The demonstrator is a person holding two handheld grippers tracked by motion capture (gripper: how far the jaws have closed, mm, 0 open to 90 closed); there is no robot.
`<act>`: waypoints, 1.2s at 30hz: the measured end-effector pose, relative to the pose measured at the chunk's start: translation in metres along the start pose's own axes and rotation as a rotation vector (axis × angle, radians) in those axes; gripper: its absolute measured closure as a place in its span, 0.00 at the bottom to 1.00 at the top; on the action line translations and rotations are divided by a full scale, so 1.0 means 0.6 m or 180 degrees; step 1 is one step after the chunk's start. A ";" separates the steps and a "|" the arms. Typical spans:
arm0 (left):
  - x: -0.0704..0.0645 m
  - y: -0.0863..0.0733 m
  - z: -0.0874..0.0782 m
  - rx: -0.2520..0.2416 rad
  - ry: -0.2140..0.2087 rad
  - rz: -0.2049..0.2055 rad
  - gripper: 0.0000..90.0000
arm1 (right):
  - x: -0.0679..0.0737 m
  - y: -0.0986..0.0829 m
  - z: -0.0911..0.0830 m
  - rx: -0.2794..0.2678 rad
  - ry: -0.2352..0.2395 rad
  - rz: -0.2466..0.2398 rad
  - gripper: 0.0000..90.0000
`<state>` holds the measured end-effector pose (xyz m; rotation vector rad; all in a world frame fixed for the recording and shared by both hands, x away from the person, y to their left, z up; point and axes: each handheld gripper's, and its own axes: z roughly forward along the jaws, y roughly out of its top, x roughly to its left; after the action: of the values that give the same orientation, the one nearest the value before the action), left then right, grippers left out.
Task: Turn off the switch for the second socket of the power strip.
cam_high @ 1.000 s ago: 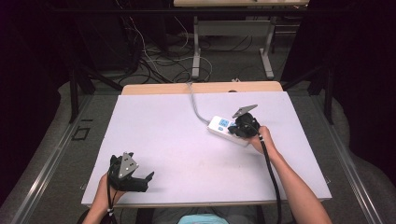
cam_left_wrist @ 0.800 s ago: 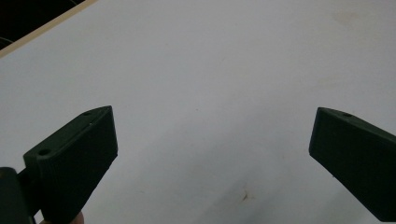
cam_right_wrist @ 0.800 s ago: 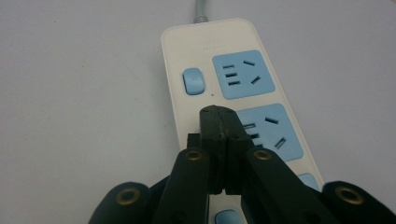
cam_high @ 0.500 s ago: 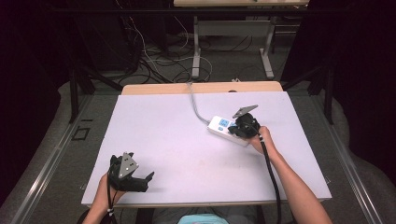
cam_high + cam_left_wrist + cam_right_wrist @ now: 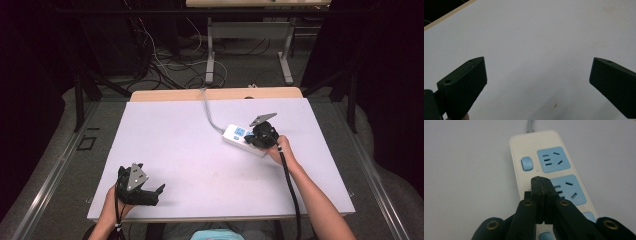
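Pale table top (image 5: 200, 150), tangled cables (image 5: 165, 60) on the floor beyond (near a second table's legs (image 5: 210, 55))

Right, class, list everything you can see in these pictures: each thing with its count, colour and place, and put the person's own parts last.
Power strip: one, white with blue sockets and blue switches, right half of the table, under the right hand-held gripper.
Strip cable: one, grey, runs from the strip over the far table edge.
Table: one, white top with a wooden far edge.
Floor cables: several, dark and white, on the floor beyond the table.
Left hand-held gripper: one, black, near left corner, jaws apart over bare table.
Right hand-held gripper: one, black, jaws together, tips over the strip near a switch.
Forearms: two, entering from the near edge.
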<state>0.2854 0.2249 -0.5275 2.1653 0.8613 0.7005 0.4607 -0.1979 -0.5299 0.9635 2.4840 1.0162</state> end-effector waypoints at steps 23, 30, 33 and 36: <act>-0.001 -0.001 0.001 -0.0029 0.0026 -0.0008 0.01 | -0.001 0.000 -0.001 0.0023 0.0010 0.0021 1.00; -0.001 0.000 0.001 -0.0013 0.0016 -0.0002 0.01 | -0.001 0.000 -0.002 0.0048 -0.0001 0.0014 1.00; 0.000 0.000 0.000 -0.0003 0.0008 0.0000 0.01 | -0.001 -0.001 0.000 0.0006 0.0014 0.0042 1.00; 0.000 0.000 0.000 -0.0002 0.0005 -0.0002 0.01 | -0.003 -0.002 -0.002 0.0017 0.0039 0.0041 1.00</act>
<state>0.2854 0.2248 -0.5275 2.1642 0.8623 0.7020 0.4613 -0.2003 -0.5299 0.9790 2.4949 1.0231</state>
